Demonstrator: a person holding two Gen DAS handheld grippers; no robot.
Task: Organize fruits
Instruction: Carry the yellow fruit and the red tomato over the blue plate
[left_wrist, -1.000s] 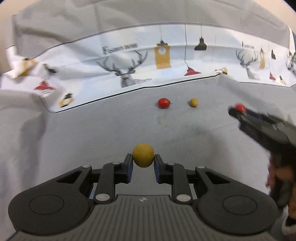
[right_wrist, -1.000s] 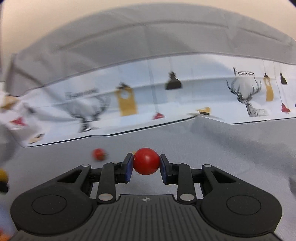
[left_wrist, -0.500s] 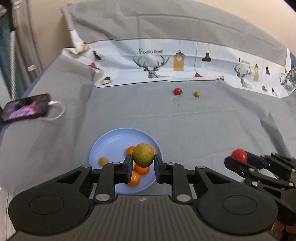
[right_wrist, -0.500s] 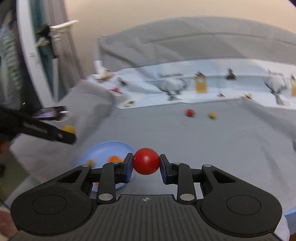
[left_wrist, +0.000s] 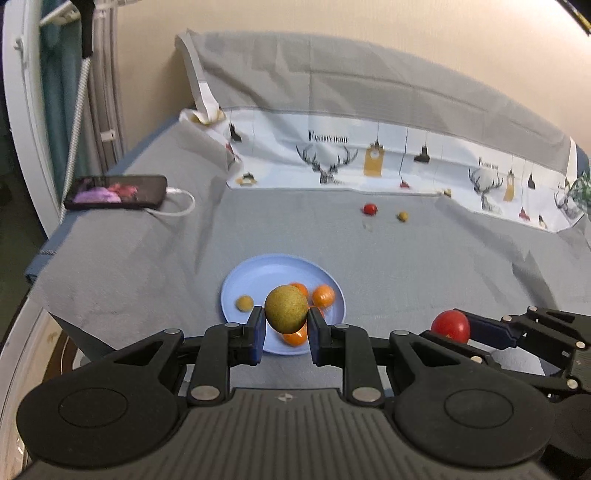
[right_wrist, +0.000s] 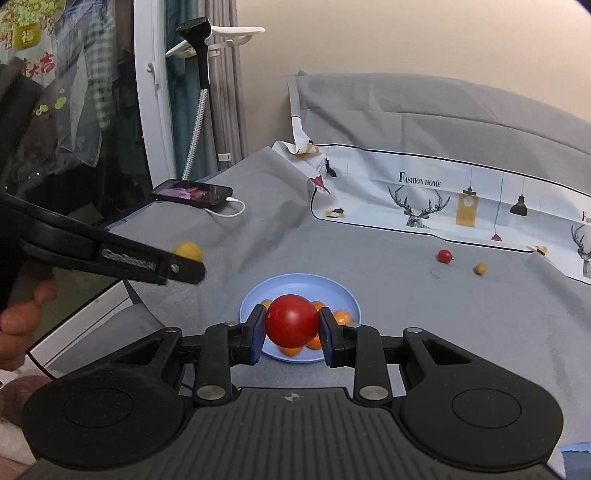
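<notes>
My left gripper (left_wrist: 286, 332) is shut on a yellow-green round fruit (left_wrist: 286, 310) and holds it above the near side of a light blue plate (left_wrist: 258, 273). The plate holds several orange fruits (left_wrist: 323, 296) and a small yellow fruit (left_wrist: 244, 303). My right gripper (right_wrist: 291, 336) is shut on a red tomato (right_wrist: 291, 320), above the plate's near edge (right_wrist: 295, 278). In the left wrist view the right gripper (left_wrist: 452, 330) is right of the plate. A small red fruit (left_wrist: 369, 209) and a small yellow fruit (left_wrist: 402, 216) lie on the grey sheet far behind the plate.
A phone (left_wrist: 116, 192) with a white cable (left_wrist: 181, 206) lies at the bed's far left. A printed white cloth (left_wrist: 388, 166) runs along the back. The bed's left edge (left_wrist: 40, 258) drops off. A garment steamer pole (right_wrist: 201, 92) stands at the left.
Both grippers pulled back and rose with their fruits. The plate, hidden a second ago, has come into view below them, and the loose fruits now look farther away.
</notes>
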